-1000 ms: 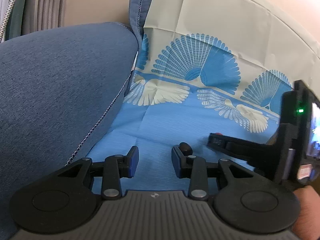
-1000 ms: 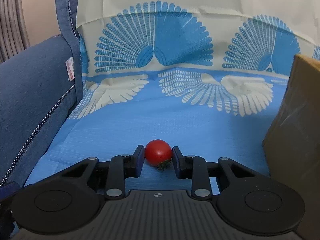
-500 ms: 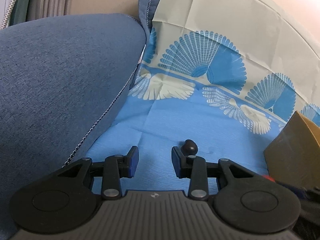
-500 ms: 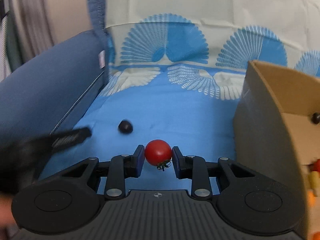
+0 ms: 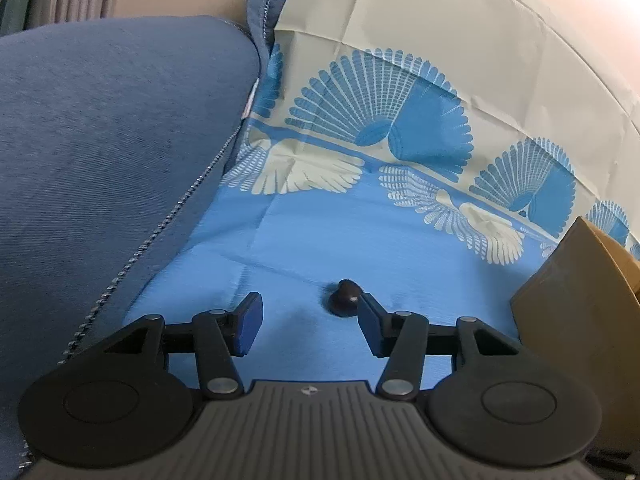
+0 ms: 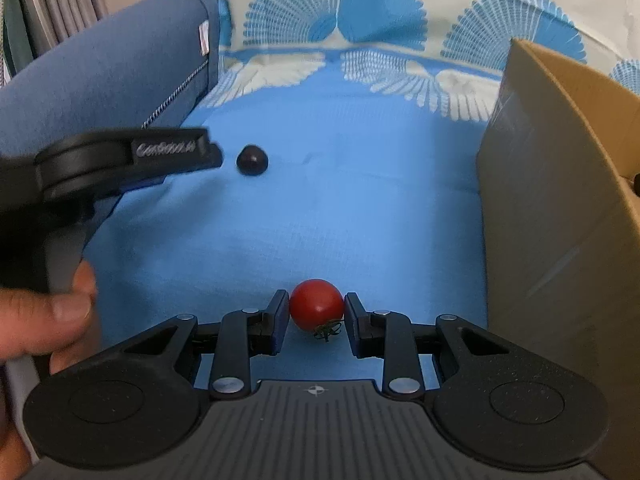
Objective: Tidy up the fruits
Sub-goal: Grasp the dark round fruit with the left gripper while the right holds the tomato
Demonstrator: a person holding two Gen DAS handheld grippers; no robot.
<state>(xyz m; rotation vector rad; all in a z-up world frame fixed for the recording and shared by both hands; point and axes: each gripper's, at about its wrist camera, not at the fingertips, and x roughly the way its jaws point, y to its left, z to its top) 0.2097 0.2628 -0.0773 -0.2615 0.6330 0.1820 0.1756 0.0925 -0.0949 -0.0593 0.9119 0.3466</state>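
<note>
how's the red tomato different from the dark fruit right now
The red tomato is bright red with a green stem end, and looks larger; the dark fruit is near-black. The tomato is clamped in the right gripper; the dark fruit lies loose on the blue cloth, by the open left gripper. Both are small and round.

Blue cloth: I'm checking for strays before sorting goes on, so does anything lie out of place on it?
Yes. One small dark fruit lies loose on the blue cloth, well apart from the cardboard box, just ahead of the left hand-held gripper, whose jaws have just been opening. The cherry tomato is clamped in the right hand-held gripper.
</note>
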